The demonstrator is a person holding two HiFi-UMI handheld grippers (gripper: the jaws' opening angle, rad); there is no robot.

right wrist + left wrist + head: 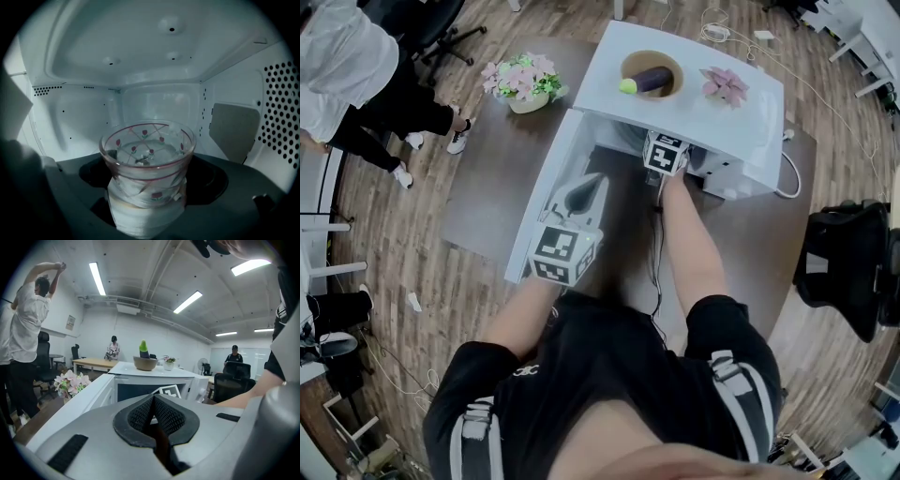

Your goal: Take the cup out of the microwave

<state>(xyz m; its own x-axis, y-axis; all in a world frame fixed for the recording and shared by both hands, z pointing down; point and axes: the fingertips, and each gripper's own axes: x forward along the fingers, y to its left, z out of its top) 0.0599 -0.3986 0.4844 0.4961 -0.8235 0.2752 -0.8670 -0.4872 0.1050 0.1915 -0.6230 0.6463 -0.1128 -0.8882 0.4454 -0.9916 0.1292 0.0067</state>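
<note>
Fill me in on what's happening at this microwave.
A person with a gripper in each hand stands at a white microwave whose door is swung open. The right gripper reaches into the cavity, and a glass cup with small red flowers stands between its open jaws, not yet clamped. The left gripper waits beside the door, jaws together and empty. The cup is not out yet.

Open-plan office: desks point(96, 363), swivel chairs point(233, 380), ceiling strip lights point(97, 278).
</note>
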